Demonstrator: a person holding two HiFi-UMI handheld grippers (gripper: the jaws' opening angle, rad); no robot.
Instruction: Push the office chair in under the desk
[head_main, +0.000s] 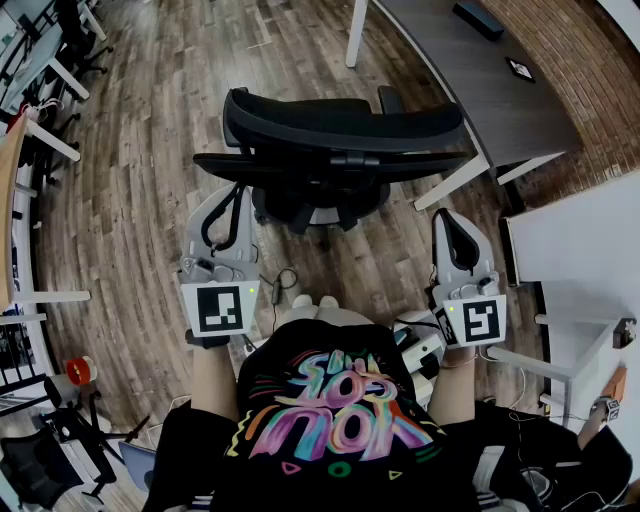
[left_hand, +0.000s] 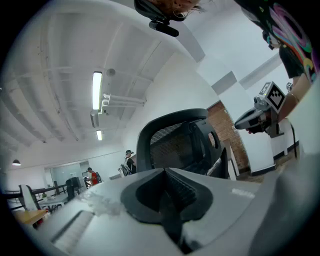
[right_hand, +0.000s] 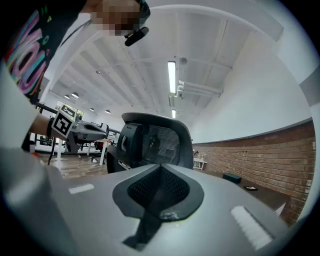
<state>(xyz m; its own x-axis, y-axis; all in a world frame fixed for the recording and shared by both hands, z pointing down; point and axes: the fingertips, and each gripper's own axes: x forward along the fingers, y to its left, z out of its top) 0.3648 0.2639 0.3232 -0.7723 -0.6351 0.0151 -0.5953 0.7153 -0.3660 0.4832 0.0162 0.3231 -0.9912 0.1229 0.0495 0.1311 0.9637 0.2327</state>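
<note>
Closed, empty: left tongs, right tongs, level behind chair back; shut tips suit pushing toward tabletop.

One office chair in front, one dark desk, two tongs: left tongs, right tongs.

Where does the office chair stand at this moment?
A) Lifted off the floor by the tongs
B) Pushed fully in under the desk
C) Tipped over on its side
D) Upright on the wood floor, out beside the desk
D: the head view shows the office chair upright on the wood floor, to the left of the dark desk and not under it.
</note>
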